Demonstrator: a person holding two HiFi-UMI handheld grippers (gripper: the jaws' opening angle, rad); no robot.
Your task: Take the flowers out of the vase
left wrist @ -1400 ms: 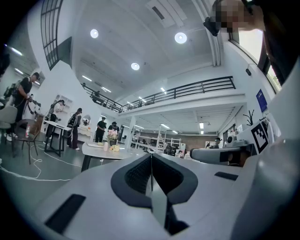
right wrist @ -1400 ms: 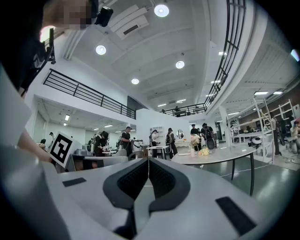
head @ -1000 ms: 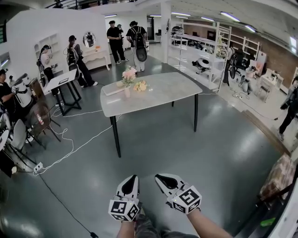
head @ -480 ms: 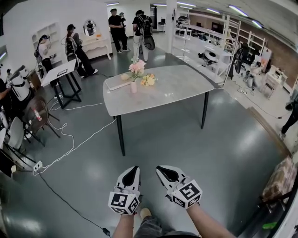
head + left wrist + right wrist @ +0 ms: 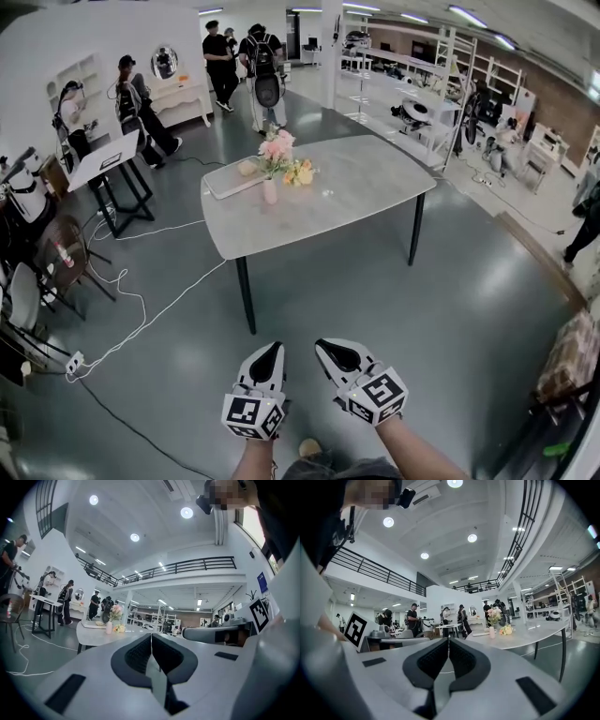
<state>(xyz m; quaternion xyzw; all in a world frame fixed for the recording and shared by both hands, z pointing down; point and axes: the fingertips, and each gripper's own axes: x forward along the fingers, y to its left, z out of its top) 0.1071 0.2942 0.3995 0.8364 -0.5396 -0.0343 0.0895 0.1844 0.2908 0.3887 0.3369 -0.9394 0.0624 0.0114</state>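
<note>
1. Grippers: left gripper (image 5: 273, 349) and right gripper (image 5: 324, 346) were held side by side low in the head view, over grey floor (image 5: 375, 300), both pointing level toward the table (image 5: 366, 183).
2. Left claw was closed tight, pads together, nothing between them.
3. Right claw was likewise closed, pads meeting, empty.
4. Pink flowers (image 5: 277, 148) stood upright in a small pale vase (image 5: 270, 192) on the table's far left part, well apart from the 2 grippers.
5. Yellow blooms (image 5: 300, 173) lay on the tabletop just right of the vase; a flat white board (image 5: 230, 184) lay to its left.
6. White cable (image 5: 141, 319) ran over the floor left of the table; several people (image 5: 262, 70) stood beyond.
</note>
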